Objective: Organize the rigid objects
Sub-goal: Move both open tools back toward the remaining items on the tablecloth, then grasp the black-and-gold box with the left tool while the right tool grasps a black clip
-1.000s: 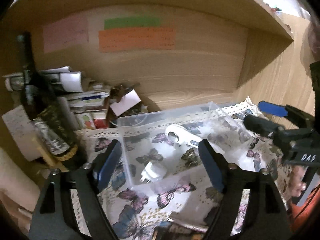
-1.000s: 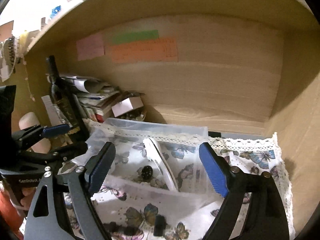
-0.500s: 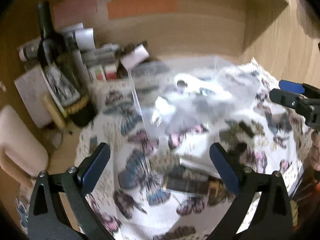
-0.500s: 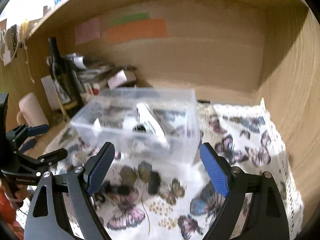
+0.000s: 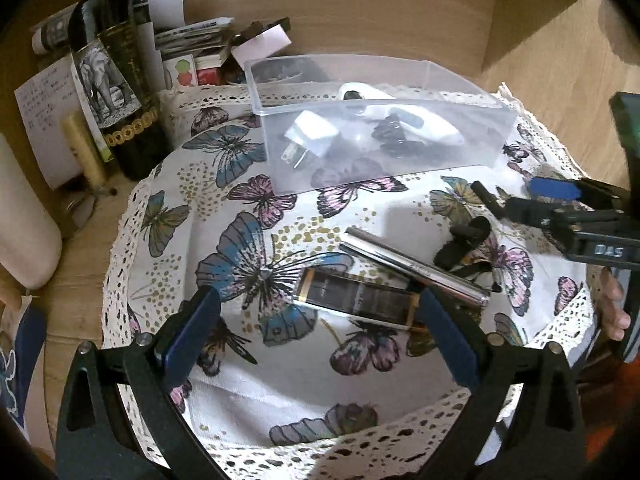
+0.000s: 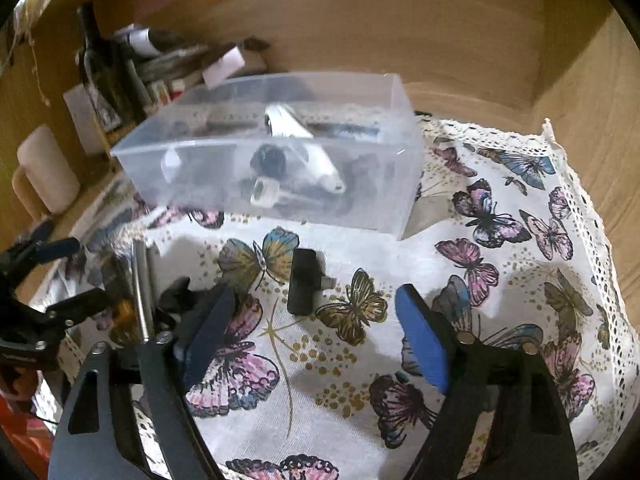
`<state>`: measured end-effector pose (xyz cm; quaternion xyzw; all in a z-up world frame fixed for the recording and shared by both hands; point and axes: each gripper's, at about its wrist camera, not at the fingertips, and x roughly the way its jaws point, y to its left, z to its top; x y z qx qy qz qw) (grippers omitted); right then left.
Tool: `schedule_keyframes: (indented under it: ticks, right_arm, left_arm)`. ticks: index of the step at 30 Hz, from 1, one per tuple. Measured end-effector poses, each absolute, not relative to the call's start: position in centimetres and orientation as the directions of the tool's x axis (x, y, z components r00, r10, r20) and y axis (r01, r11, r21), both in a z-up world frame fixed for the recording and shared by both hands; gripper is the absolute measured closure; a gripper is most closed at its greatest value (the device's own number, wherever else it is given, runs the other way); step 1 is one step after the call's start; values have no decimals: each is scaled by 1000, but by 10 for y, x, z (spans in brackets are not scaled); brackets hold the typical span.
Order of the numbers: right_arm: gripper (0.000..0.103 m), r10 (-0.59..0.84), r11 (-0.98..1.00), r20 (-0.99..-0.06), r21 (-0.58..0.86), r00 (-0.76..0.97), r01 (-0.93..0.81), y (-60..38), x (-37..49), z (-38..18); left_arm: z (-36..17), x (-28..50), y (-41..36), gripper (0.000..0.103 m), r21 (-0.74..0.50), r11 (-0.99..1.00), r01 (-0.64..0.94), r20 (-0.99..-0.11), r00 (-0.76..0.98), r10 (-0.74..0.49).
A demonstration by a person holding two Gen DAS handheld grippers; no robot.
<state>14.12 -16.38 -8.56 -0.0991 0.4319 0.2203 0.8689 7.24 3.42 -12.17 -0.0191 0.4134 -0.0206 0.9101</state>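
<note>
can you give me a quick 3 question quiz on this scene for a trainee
1. True or false: the left tool is shut on the black and gold case.
2. Multiple choice: the white plug adapter lies A) on the butterfly cloth B) inside the clear plastic box C) beside the wine bottle.
3. Fill in: the loose piece nearest ahead of the right tool is a small ____ adapter.

Key: 1 false, both tools are open and hold nothing. 2 B. 3 black.
</note>
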Motion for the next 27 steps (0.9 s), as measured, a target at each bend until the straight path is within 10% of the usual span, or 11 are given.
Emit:
schedule_keyframes:
  ticks: [12, 15, 27]
  right_arm:
    - [68, 273, 873, -842, 14, 466, -487, -147, 161, -105]
    - [79, 283, 879, -834, 27, 474, -477, -150, 161, -104]
    - [79, 321, 887, -754, 28, 573, -461, -163, 143, -72]
  left_arm:
    - [-141, 86, 25, 1, -59, 997, 59, -803, 591, -83]
    - [-140, 87, 29, 14, -77, 996, 40, -794, 602, -86]
    - [-107, 86, 53, 21, -122, 992, -41, -743, 666, -64]
